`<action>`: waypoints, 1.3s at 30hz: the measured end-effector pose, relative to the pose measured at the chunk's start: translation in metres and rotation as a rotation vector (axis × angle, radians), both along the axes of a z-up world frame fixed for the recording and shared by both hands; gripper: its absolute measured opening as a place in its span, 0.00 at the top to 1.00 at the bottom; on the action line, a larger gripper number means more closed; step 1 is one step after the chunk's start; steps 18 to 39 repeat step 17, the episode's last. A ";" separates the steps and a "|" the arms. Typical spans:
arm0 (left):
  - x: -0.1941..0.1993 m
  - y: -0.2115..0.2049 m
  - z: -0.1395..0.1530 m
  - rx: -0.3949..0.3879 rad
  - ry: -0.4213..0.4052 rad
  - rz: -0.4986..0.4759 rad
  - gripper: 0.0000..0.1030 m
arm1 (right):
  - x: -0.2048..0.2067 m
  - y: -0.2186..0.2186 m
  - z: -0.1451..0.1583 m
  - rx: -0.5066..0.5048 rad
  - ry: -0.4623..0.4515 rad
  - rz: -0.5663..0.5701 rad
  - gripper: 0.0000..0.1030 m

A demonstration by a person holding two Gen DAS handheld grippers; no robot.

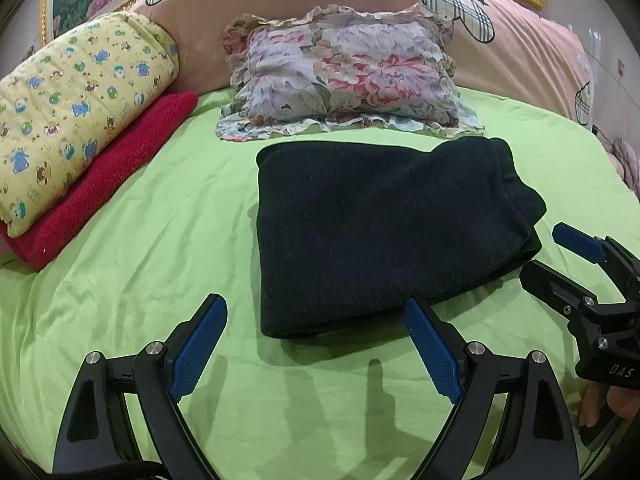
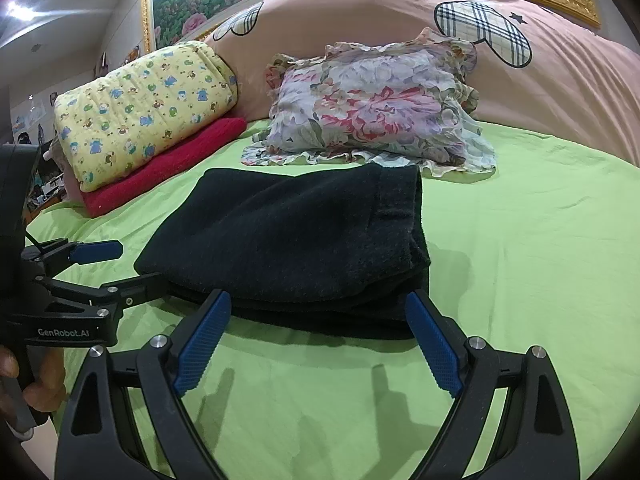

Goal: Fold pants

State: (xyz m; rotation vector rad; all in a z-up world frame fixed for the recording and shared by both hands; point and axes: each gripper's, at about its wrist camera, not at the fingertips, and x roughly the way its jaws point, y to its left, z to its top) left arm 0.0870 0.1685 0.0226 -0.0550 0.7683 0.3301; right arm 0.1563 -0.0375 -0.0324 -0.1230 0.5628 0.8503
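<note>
The dark, near-black pants (image 1: 384,232) lie folded into a thick rectangle on the green bedsheet (image 1: 160,240), just in front of the floral pillow. My left gripper (image 1: 316,312) stands open over the sheet, short of the pants' near edge, with nothing between its blue pads. The right gripper (image 1: 540,256) shows at the right of the left wrist view, open, beside the pants' right corner. In the right wrist view the pants (image 2: 288,240) fill the centre; my right gripper (image 2: 320,308) is open at their near edge. The left gripper (image 2: 140,264) sits open at the pants' left side.
A floral ruffled pillow (image 1: 344,76) lies behind the pants. A yellow printed quilt (image 1: 76,108) rests on a folded red blanket (image 1: 120,176) at the left. A pink bolster with plaid hearts (image 1: 520,52) runs along the headboard. A hand (image 2: 40,388) holds the left gripper's handle.
</note>
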 end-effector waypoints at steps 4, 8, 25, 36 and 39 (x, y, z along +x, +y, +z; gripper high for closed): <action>0.001 0.001 0.006 0.002 -0.012 -0.001 0.12 | 0.003 0.001 0.005 0.014 0.002 0.003 0.13; 0.004 0.003 0.008 0.000 -0.011 0.003 0.12 | 0.007 0.002 0.008 0.029 0.009 0.002 0.13; 0.006 0.003 0.009 0.001 -0.005 0.008 0.12 | 0.011 0.005 0.009 0.028 0.012 0.009 0.13; 0.006 0.003 0.009 0.001 -0.005 0.008 0.12 | 0.011 0.005 0.009 0.028 0.012 0.009 0.13; 0.006 0.003 0.009 0.001 -0.005 0.008 0.12 | 0.011 0.005 0.009 0.028 0.012 0.009 0.13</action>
